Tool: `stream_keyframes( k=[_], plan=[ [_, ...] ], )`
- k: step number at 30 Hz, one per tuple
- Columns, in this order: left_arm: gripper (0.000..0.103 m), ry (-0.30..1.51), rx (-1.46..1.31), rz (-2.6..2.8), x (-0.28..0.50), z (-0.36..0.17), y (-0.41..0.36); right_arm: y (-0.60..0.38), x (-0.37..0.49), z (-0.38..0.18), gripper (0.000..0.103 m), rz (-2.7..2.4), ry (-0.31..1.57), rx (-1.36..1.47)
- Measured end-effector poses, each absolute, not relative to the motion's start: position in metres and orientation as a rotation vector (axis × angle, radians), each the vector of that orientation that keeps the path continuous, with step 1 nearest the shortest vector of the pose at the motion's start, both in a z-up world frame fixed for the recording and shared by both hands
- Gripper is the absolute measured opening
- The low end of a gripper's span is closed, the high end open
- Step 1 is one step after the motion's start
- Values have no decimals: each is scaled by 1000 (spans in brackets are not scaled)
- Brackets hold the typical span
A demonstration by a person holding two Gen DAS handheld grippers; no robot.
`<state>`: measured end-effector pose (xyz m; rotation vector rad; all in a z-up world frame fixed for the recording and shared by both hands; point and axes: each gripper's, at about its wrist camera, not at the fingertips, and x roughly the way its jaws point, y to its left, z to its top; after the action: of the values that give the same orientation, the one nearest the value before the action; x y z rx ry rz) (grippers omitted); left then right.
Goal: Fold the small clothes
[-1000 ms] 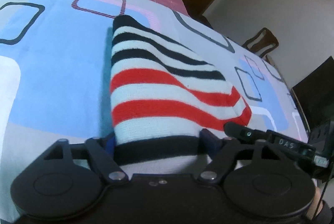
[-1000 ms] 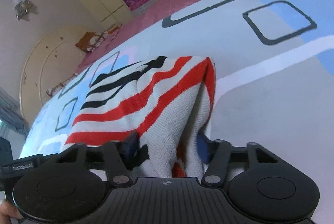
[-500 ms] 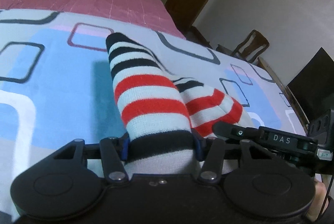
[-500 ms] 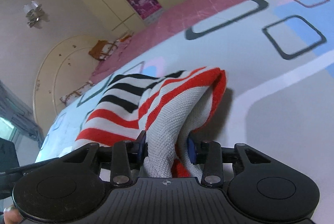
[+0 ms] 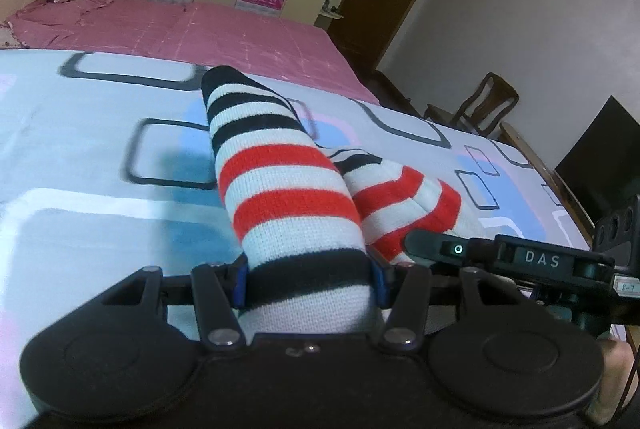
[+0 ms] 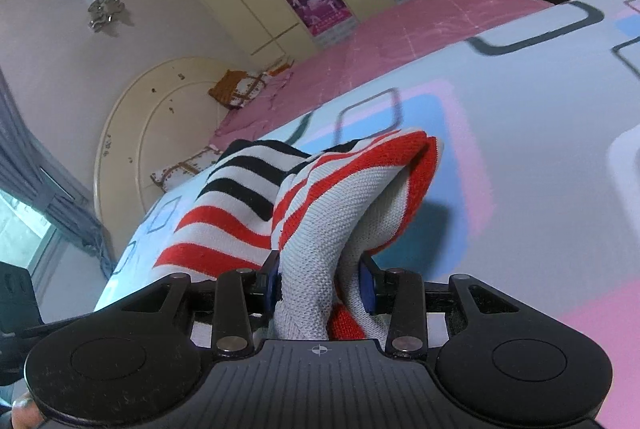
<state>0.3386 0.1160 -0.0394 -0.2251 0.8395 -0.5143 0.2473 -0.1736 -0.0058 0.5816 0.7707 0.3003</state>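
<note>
Both the left gripper (image 5: 308, 279) and the right gripper (image 6: 320, 285) have their fingers pinched tight on the stripy knit top (image 5: 292, 189), held up over the bed (image 5: 80, 157), so I think folding comes next.

The red, black and white striped knit garment (image 5: 280, 185) rose off the patterned blue-and-white bedsheet (image 5: 80, 157) and bunched narrower as both grippers lifted it.

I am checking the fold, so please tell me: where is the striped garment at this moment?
The striped garment is held up over the patterned bedsheet, one end in the left gripper and the other in the right gripper, in the middle of both wrist views.
</note>
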Motion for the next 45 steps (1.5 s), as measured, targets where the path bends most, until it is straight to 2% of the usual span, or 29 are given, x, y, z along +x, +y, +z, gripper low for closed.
stream_keyframes(
  k=[7,13,19,21,23,31,36,37,38,40,45],
  plan=[
    [53,842,-200,-484,351,-35,214,-69,261,-12,38,319,772,599],
    [53,843,-164,-441,364,-43,263,-4,283,-23,38,365,784,568],
    [55,875,-137,-391,375,-82,282,24,299,-55,39,348,834,501],
    [64,891,-149,-380,374,-96,289,20,302,-67,39,331,857,511],
    [68,882,-161,-374,374,-98,296,14,303,-72,44,323,877,529],
    [70,894,-137,-337,374,-87,304,10,298,-42,44,229,814,458],
    [67,770,-63,-298,365,-69,300,27,301,-23,44,211,753,303],
    [67,742,-53,-300,365,-64,300,31,302,-21,43,210,737,273],
    [67,726,-46,-305,367,-60,299,36,305,-21,33,212,733,249],
    [67,728,-40,-315,377,-59,295,45,313,-25,24,230,748,215],
    [67,777,2,-309,406,-79,282,60,331,-46,24,214,787,148]
  ],
)
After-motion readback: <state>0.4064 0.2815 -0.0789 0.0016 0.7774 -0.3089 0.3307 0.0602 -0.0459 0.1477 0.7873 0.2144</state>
